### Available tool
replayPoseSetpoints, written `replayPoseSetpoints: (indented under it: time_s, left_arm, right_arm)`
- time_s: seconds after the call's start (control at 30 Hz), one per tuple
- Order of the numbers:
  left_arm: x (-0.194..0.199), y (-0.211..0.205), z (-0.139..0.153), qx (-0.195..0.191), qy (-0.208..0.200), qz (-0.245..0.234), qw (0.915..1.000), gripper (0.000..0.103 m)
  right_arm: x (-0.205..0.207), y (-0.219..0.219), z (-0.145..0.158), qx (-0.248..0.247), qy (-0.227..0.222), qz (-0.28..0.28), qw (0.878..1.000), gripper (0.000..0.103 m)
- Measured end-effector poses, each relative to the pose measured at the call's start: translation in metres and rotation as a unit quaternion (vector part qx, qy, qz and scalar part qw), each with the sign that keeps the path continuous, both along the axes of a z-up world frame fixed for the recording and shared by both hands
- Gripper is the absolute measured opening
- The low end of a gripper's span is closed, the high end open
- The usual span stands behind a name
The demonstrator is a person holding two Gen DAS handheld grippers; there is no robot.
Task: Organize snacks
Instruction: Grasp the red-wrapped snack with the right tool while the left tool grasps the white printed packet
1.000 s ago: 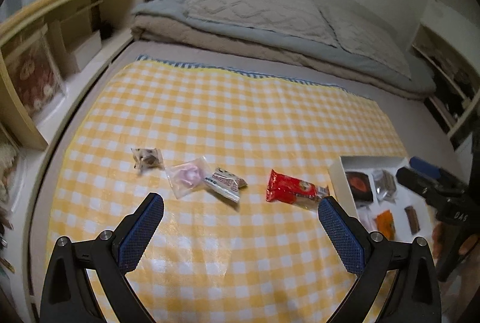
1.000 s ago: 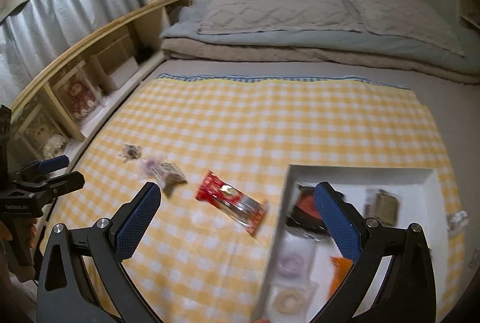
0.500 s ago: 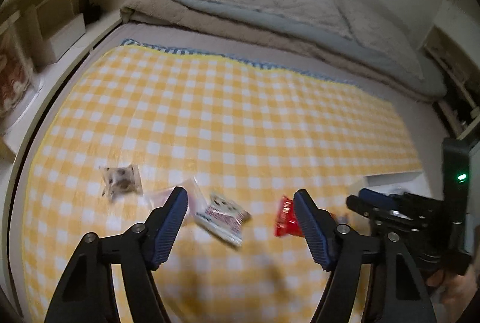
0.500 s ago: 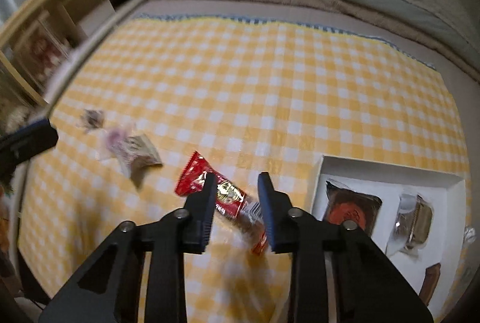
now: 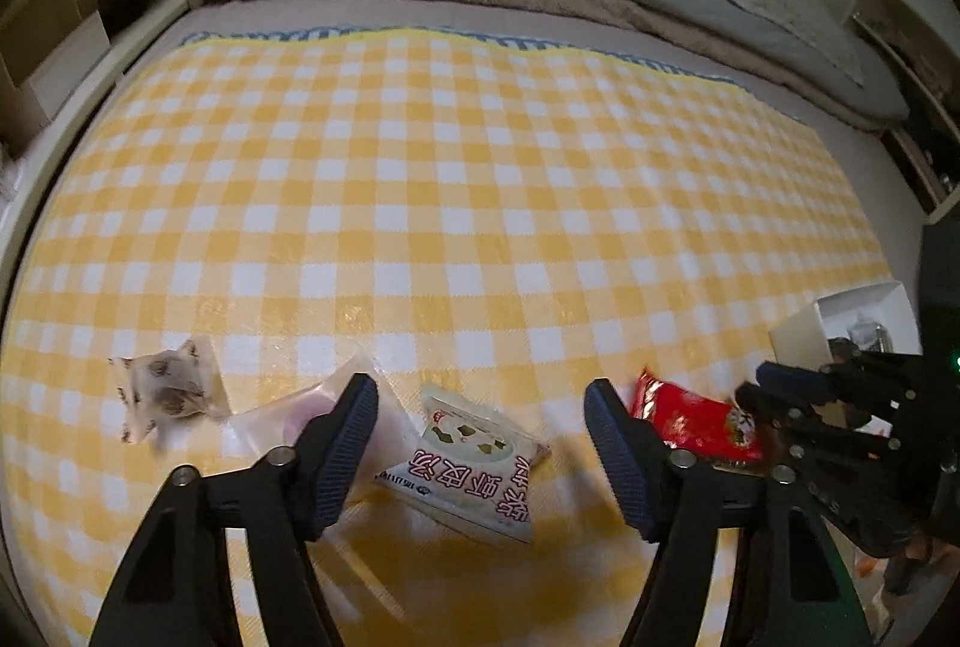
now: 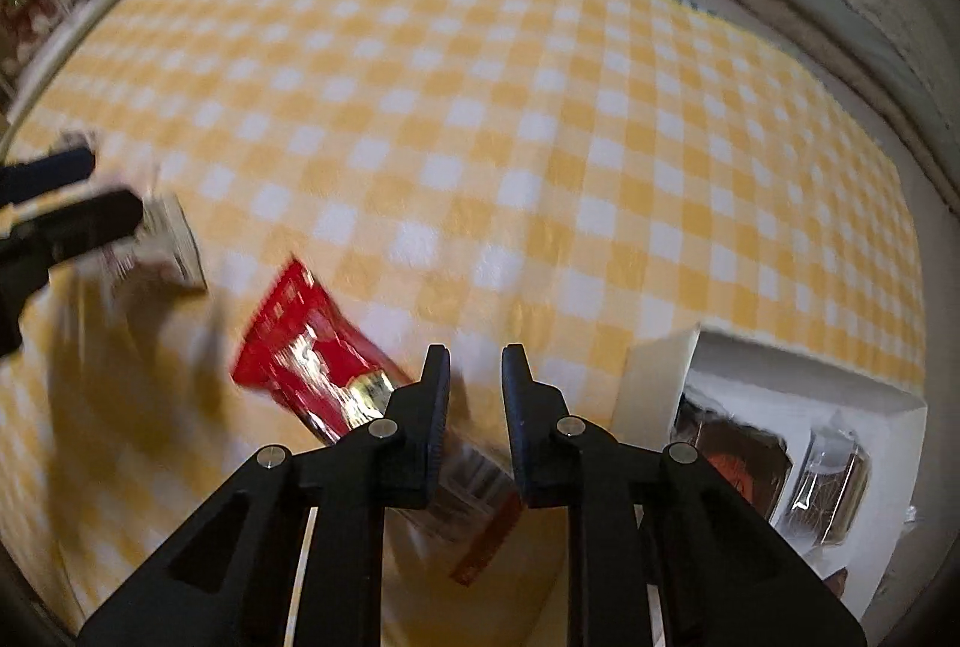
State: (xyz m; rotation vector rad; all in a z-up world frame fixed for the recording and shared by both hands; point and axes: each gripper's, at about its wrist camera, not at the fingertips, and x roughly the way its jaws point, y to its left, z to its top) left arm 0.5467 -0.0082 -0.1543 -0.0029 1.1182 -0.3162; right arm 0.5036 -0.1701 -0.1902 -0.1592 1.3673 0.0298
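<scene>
Your left gripper (image 5: 480, 443) is closing, fingers apart astride the white packet (image 5: 474, 467) on the checked cloth (image 5: 456, 203), not pressing it. At its three o'clock, your right gripper (image 6: 474, 395) has its fingers drawn together over the red wrapper (image 6: 306, 353); whether they pinch it, I cannot tell. The white box (image 6: 798, 383) lies at the wrapper's three o'clock.

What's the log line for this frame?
left gripper: closing over white packet | right gripper: shut on red packet | box: waiting
</scene>
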Motion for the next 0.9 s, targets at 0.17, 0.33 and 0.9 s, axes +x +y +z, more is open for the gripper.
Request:
replayPoseSetpoints:
  time_s: [0.17, 0.33, 0.9]
  left_arm:
    - [0.008, 0.005, -0.012, -0.006, 0.012, -0.014, 0.9998, 0.058]
    - [0.01, 0.006, -0.018, -0.012, 0.029, -0.023, 0.9992, 0.058]
    - [0.001, -0.013, -0.037, 0.071, 0.076, -0.073, 0.9919, 0.042]
  right_arm:
    - [-0.023, -0.002, 0.004, 0.032, 0.026, 0.029, 0.999, 0.018]
    - [-0.049, -0.002, 0.006, 0.052, 0.053, 0.046, 0.996, 0.018]
    - [-0.028, 0.011, 0.008, 0.12, 0.041, -0.017, 0.992, 0.056]
